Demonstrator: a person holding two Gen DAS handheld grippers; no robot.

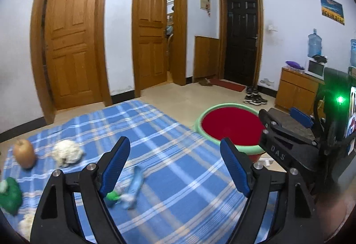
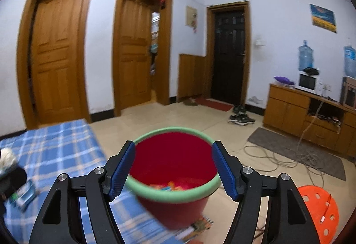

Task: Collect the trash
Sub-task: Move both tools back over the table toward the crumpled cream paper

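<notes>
A red bucket with a green rim (image 2: 173,168) stands beside the blue plaid table (image 1: 169,168); it shows in the left wrist view (image 1: 231,126) too. Colourful trash lies in its bottom. My right gripper (image 2: 173,168) is open and empty, right over the bucket. My left gripper (image 1: 175,168) is open and empty above the table. On the cloth lie a crushed plastic bottle with a green cap (image 1: 131,188), a crumpled white tissue (image 1: 67,152), a brown apple (image 1: 24,153) and a green wrapper (image 1: 10,195). The right gripper (image 1: 287,130) shows at the right of the left wrist view.
An orange stool (image 2: 320,210) stands right of the bucket. Cables (image 2: 278,157) and a grey mat (image 2: 298,150) lie on the floor. A wooden cabinet (image 2: 311,114) lines the right wall. Shoes (image 2: 241,118) sit near the dark door. Magazines (image 2: 198,226) lie under the bucket.
</notes>
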